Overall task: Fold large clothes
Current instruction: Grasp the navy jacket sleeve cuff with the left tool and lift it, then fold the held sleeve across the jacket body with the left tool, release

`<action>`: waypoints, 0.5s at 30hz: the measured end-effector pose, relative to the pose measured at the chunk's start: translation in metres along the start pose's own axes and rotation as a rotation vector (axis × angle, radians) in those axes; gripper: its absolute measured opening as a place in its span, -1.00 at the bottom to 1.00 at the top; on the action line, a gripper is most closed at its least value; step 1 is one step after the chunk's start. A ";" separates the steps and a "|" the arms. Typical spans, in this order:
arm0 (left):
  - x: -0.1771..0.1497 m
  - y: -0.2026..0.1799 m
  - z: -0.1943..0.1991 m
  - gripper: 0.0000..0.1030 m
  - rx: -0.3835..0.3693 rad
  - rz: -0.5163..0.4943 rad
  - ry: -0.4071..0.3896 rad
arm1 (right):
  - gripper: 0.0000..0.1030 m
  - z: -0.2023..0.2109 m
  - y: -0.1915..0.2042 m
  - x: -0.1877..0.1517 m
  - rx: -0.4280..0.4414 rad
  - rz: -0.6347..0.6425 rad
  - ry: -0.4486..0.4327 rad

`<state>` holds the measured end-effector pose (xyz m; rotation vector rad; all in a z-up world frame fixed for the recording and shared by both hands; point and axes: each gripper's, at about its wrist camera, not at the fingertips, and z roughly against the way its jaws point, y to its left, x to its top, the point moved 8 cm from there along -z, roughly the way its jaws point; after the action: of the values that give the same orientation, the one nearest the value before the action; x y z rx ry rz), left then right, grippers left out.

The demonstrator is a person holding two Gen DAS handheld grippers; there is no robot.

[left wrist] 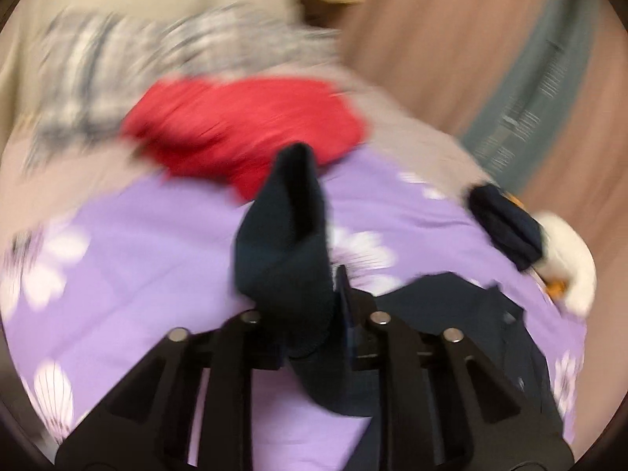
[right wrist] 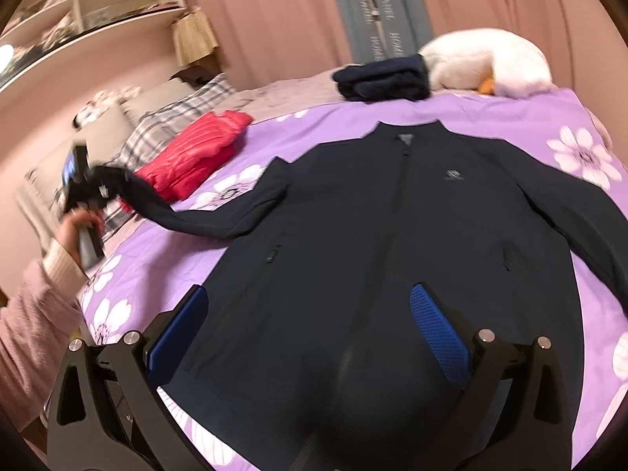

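Observation:
A dark navy jacket (right wrist: 392, 243) lies front up and spread on a purple flowered bedspread (right wrist: 510, 117). My left gripper (left wrist: 314, 298) is shut on the cuff of the jacket's sleeve (left wrist: 282, 243), which sticks up between its fingers. In the right wrist view the left gripper (right wrist: 106, 184) holds that sleeve (right wrist: 204, 216) lifted out to the left of the jacket. My right gripper (right wrist: 310, 325) is open, its blue pads (right wrist: 439, 333) wide apart over the jacket's lower hem, holding nothing.
A folded red padded jacket (right wrist: 196, 153) lies at the left, next to plaid pillows (right wrist: 165, 125). A folded dark garment (right wrist: 380, 78) and a white plush duck (right wrist: 486, 62) sit at the bed's far edge. Pink curtains and shelves (right wrist: 90, 0) stand behind.

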<state>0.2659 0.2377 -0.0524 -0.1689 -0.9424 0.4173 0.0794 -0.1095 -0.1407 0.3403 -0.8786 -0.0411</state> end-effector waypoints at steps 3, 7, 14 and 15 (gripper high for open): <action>0.009 -0.100 0.014 -0.74 -0.099 -0.185 -0.024 | 0.97 0.002 -0.014 -0.002 -0.010 -0.042 -0.005; -0.025 -0.243 0.018 -0.75 -0.222 -0.439 -0.024 | 0.97 0.012 -0.034 -0.005 -0.041 -0.072 -0.023; -0.176 -0.390 -0.021 -0.59 -0.355 -0.682 0.165 | 0.97 0.033 -0.097 -0.018 -0.156 -0.157 -0.031; -0.205 -0.400 -0.033 -0.54 -0.373 -0.691 0.222 | 0.97 0.035 -0.105 -0.020 -0.170 -0.170 -0.028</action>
<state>0.2965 -0.2095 -0.0975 -0.2107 -0.7929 -0.4114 0.0509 -0.2151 -0.1681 0.2550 -0.8658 -0.2774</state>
